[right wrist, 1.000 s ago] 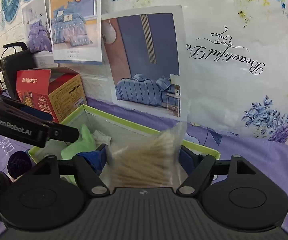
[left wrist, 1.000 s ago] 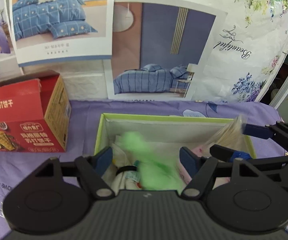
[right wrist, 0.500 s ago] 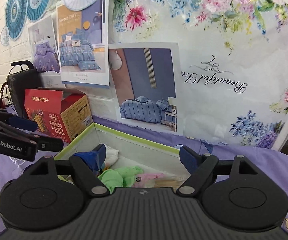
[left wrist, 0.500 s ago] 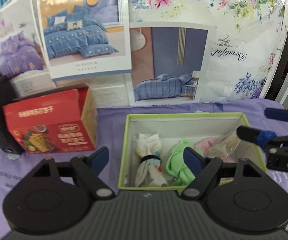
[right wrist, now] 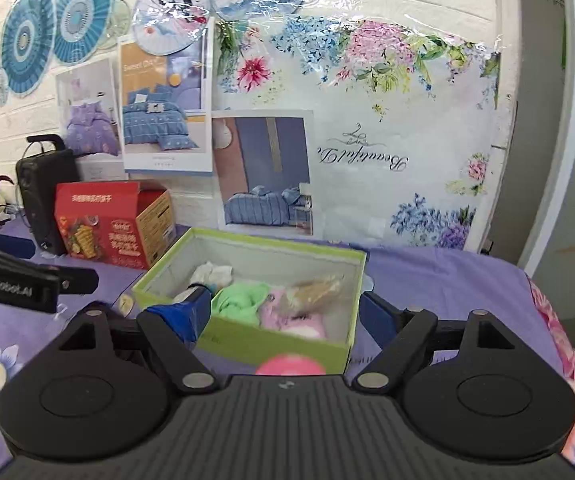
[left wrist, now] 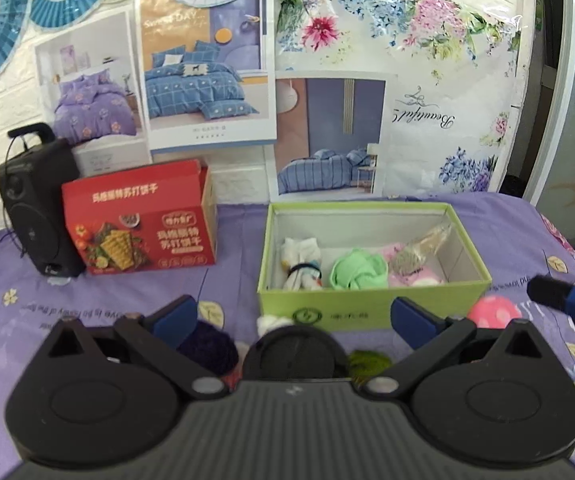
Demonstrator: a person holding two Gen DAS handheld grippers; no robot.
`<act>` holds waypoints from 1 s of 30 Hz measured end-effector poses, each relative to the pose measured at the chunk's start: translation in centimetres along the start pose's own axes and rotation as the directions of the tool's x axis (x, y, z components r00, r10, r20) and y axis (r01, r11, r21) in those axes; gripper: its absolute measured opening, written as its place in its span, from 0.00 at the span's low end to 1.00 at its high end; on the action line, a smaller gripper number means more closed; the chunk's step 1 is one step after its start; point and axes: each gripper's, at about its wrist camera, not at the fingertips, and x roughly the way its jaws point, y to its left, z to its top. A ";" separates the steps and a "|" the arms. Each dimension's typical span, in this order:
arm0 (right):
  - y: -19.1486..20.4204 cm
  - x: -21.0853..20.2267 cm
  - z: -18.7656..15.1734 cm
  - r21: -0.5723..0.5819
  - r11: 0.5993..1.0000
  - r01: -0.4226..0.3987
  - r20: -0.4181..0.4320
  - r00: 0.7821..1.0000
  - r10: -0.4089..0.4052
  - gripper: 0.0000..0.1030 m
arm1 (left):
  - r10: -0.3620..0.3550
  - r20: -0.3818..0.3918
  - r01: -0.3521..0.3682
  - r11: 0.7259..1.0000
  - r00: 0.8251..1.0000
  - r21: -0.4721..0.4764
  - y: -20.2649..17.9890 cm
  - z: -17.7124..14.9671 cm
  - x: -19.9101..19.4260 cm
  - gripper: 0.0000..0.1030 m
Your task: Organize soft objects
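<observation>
A green box (left wrist: pixel 371 312) (right wrist: pixel 247 340) sits on the purple cloth. It holds a white sock bundle (left wrist: pixel 301 260), a green cloth ball (left wrist: pixel 357 274) (right wrist: pixel 243 298), a pink soft item (left wrist: pixel 415 278) and a clear bag of beige sticks (left wrist: pixel 423 248) (right wrist: pixel 319 286). My left gripper (left wrist: pixel 293 316) is open and empty, in front of the box. My right gripper (right wrist: pixel 285 306) is open and empty, also in front of the box. A pink ball (left wrist: pixel 489 312) (right wrist: pixel 289 364), a purple yarn ball (left wrist: pixel 207 350), a white item (left wrist: pixel 273 322) and a green item (left wrist: pixel 367 362) lie before the box.
A red cardboard box (left wrist: pixel 139 224) (right wrist: pixel 111 224) stands left of the green box, with a black speaker (left wrist: pixel 35 204) beside it. Posters and a floral sheet cover the wall behind. The bed edge runs along the right.
Both grippers have pulled back and up from the box. The green cloth and the bag of sticks were let go and now lie inside it.
</observation>
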 end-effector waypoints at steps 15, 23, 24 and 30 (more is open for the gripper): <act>6.5 3.6 -14.6 0.153 0.988 -0.004 -0.190 0.981 0.034 0.66 | 0.092 -0.200 -0.122 0.982 0.975 -0.141 5.5 -13.6 -1.0 1.00; 6.6 8.5 -14.3 0.123 0.990 0.066 -0.258 0.965 -0.033 0.66 | 0.100 -0.201 -0.132 0.979 0.975 -0.157 5.8 -13.3 -0.4 1.00; 6.1 8.6 -14.6 0.123 0.990 0.076 -0.274 0.961 -0.039 0.66 | 0.095 -0.204 -0.127 0.980 0.974 -0.151 5.6 -13.2 -0.1 1.00; 1.5 4.7 -15.9 0.246 0.967 0.062 -0.246 0.969 0.000 0.66 | 0.062 -0.230 -0.095 0.987 0.971 -0.133 4.2 -13.6 1.0 1.00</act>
